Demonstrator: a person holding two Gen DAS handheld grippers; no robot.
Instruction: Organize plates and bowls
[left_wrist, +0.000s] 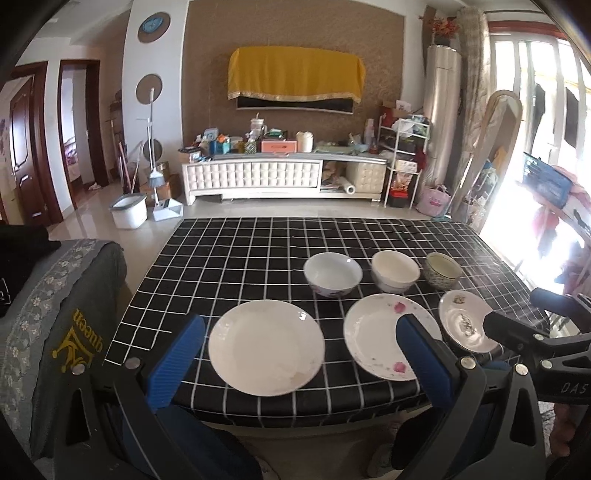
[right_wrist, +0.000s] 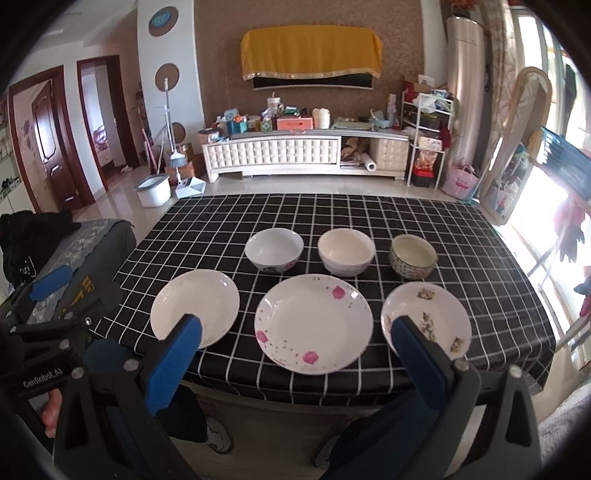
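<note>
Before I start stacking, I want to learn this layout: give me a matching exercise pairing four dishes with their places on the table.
Things:
1. plain white plate
2. pink-flower plate
3. patterned bowl
4. cream bowl

Places:
A. back row, middle
B. front row, left
C. back row, right
D. front row, middle

Pairs: 1-B, 2-D, 3-C, 4-A

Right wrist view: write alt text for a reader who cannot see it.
Three plates sit in a row near the front edge of a black checked table, with three bowls in a row behind them, none stacked. The open right gripper hovers in front, its blue fingers spread wide and holding nothing. A cluttered living room lies beyond.
</note>
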